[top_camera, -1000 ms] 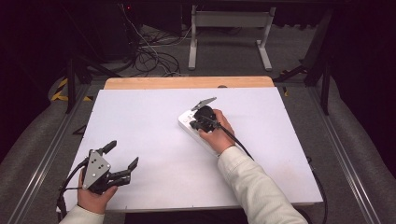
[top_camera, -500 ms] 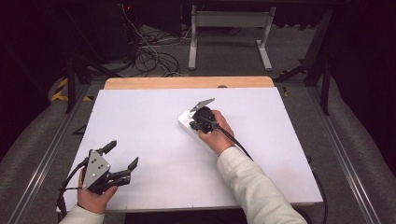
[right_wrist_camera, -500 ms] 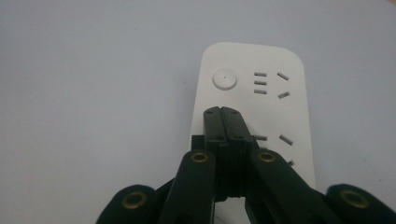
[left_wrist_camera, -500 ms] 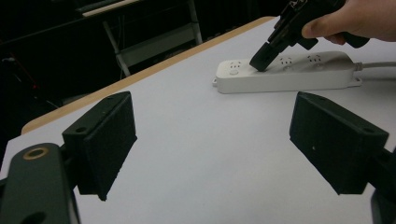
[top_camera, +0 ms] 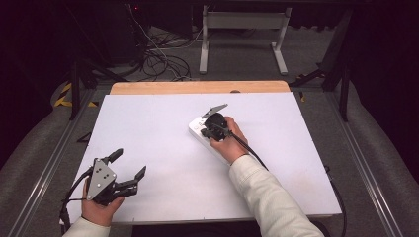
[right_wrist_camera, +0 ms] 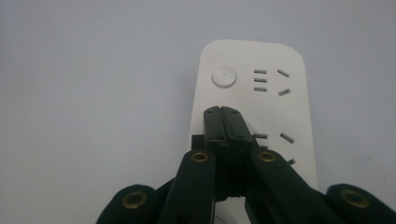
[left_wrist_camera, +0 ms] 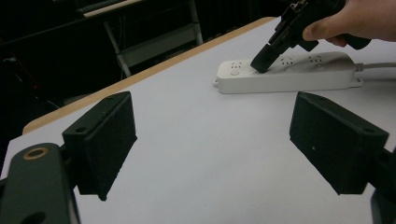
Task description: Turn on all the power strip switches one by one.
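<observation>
So there's a white power strip (top_camera: 210, 138) sitting just right of centre in the high view, lying on the big white table (top_camera: 148, 128), with its grey cord running off toward the lower right under the person's sleeve. The right gripper (top_camera: 213, 123) is parked right on top of it. In the right gripper view the two black jaws are pressed flat together with nothing between them, tip resting on the strip's face just below the round button (right_wrist_camera: 223, 77). It looks like a poke at the switch or a press to hold the strip down, though I can't say which.

The left gripper (top_camera: 129, 168) is way off at the lower left of the high view, jaws spread wide, holding nothing, and hovering over bare table.

Handling-wise, I'd guess the strip is rigid moulded plastic, light, smooth and a bit slippery on that surface — so it'd probably skate if pushed sideways. The best grab is likely across the narrow width of the body, mid-length. The cord is floppy and will drag behind, so I wouldn't lift by it.
</observation>
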The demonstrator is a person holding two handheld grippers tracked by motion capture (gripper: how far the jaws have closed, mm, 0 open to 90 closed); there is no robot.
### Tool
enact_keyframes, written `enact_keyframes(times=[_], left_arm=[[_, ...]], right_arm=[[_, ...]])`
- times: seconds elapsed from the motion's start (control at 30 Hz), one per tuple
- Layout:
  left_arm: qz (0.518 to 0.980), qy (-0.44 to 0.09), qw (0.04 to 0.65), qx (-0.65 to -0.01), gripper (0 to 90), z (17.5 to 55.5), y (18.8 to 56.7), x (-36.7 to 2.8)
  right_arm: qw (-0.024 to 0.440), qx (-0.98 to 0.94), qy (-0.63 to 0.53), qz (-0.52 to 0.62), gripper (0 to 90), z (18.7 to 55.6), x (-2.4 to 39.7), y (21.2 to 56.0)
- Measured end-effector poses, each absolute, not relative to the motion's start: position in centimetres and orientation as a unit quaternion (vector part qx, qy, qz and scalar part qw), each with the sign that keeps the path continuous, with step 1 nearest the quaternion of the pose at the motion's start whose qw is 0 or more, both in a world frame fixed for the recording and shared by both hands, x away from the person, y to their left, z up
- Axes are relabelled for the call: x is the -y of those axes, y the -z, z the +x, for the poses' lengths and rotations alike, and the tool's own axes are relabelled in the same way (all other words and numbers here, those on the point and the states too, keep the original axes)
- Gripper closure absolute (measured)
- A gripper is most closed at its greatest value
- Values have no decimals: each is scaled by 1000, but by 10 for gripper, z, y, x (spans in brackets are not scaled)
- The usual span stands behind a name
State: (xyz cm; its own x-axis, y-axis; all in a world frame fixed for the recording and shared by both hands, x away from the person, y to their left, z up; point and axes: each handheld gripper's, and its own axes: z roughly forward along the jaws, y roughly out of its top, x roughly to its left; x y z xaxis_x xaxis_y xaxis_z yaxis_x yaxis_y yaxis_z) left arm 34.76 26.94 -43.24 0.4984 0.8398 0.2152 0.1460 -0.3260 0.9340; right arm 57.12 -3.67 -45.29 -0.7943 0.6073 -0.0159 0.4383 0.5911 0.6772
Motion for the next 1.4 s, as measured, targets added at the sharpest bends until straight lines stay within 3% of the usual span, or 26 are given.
enact_keyframes(times=[0.7, 1.4], left_arm=[[725, -371, 471, -339, 149, 348, 432, -271], [723, -369, 475, -340, 149, 349, 432, -273]], right_arm=[[141, -863, -394, 284, 900, 570, 32, 406], [126, -864, -372, 316, 900, 595, 11, 440]])
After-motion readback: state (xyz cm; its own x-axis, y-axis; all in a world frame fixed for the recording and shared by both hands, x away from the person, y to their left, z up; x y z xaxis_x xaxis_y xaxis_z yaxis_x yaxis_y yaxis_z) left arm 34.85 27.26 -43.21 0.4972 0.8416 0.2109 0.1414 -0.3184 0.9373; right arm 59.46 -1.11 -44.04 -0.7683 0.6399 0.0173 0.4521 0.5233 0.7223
